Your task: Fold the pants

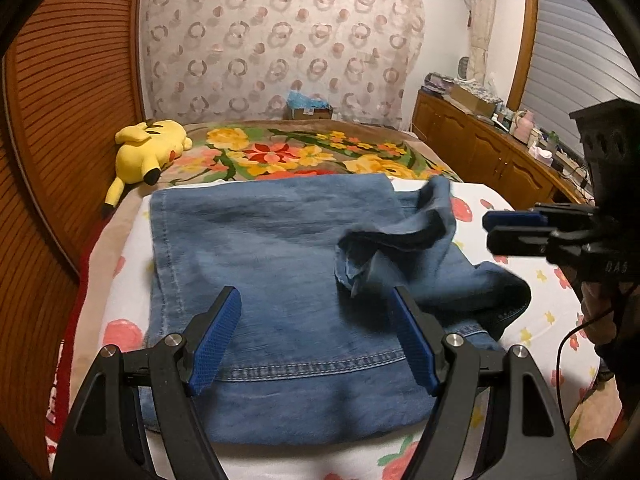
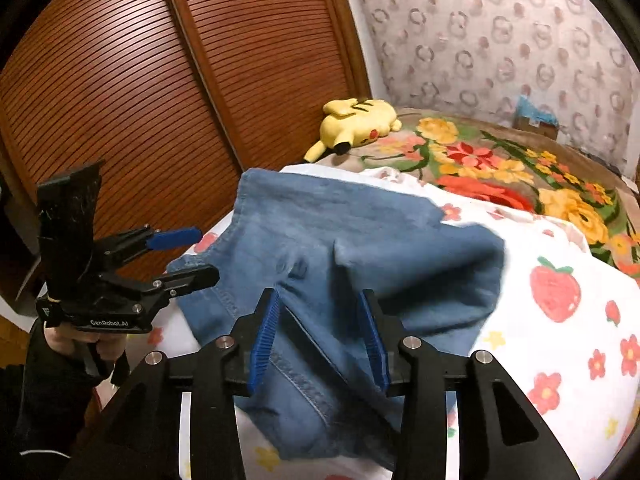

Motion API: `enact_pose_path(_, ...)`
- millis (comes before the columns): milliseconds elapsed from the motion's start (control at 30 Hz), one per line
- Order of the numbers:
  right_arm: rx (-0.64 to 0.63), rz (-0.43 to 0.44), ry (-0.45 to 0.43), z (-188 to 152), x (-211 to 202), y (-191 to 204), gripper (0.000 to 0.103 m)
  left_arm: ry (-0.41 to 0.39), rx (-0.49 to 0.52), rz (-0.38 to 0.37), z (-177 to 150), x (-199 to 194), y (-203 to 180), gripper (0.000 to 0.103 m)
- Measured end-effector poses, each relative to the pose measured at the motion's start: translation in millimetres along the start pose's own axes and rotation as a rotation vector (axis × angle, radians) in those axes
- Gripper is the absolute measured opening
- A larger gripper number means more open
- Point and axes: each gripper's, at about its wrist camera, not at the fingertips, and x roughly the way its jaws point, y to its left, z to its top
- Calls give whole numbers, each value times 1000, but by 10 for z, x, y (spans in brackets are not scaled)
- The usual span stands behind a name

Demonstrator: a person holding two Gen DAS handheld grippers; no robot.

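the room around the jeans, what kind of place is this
Most likely a home bedroom: the jeans lie on a bed with a floral blanket, a yellow plush toy beside it, and a wooden dresser along the wall.

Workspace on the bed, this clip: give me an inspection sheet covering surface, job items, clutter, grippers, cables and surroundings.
Surface: bed with a white strawberry-print sheet near, a floral blanket beyond.
Job's things: blue denim pants lying partly folded on the sheet; one flap bunched up on the right side, not flat.
Clutter: yellow plush toy on the blanket; cardboard box at the far end of the bed.
Grippers: left gripper open over the pants, holding nothing; right gripper open over the pants, holding nothing.
Cables: thin black cable by the right hand.
Surroundings: slatted wooden doors, patterned curtain, wooden cabinet loaded with small items.
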Motion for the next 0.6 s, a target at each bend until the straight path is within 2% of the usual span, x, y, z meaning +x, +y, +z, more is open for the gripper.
enact_pose_path(133, 5, -73, -15, 19, 17, 14, 43, 15, 5, -15, 11, 78, -56, 77)
enact_pose_path(300, 10, -125, -12, 31, 157, 65, 45, 40, -7, -27, 19, 209, -50, 76)
enact_pose_path(500, -3, -145, -40, 119, 191, 148, 51, 58, -24, -62, 36, 335, -79, 76)
enact_pose_path(600, -17, -150, -45, 157, 220, 216, 53, 70, -22, -76, 37, 399, -102, 69)
